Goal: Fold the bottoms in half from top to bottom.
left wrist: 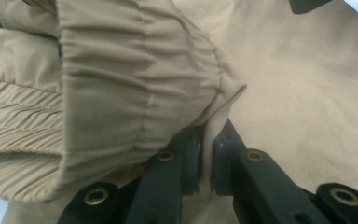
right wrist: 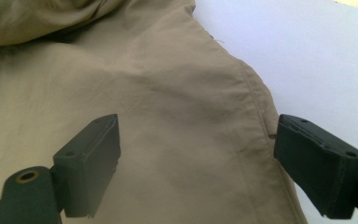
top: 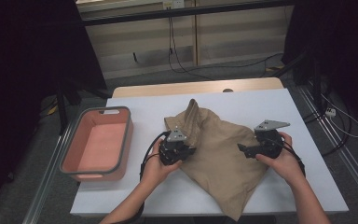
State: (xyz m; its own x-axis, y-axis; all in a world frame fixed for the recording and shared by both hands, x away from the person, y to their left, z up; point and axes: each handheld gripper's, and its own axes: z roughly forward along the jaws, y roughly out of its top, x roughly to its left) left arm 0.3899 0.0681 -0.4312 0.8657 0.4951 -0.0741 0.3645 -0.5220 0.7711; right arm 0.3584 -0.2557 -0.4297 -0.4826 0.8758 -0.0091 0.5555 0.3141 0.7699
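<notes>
Lying crumpled at the centre of the white table (top: 279, 112), the tan garment (top: 216, 158) has a fold pinched between the left gripper (left wrist: 206, 161) jaws, while the right gripper (right wrist: 198, 158) hovers spread wide over its lower-right edge, a pink basin (top: 98, 142) sitting at left.

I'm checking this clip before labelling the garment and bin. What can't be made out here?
- Garment type: crumpled in the high view; both gripper views crop it.
- Its near tip: hangs over the table edge, cut off at the high view's bottom.
- Left gripper grip: pinches a fold; the layers underneath are hidden.
- Bin inside: dim; small items would be too small to tell.
</notes>
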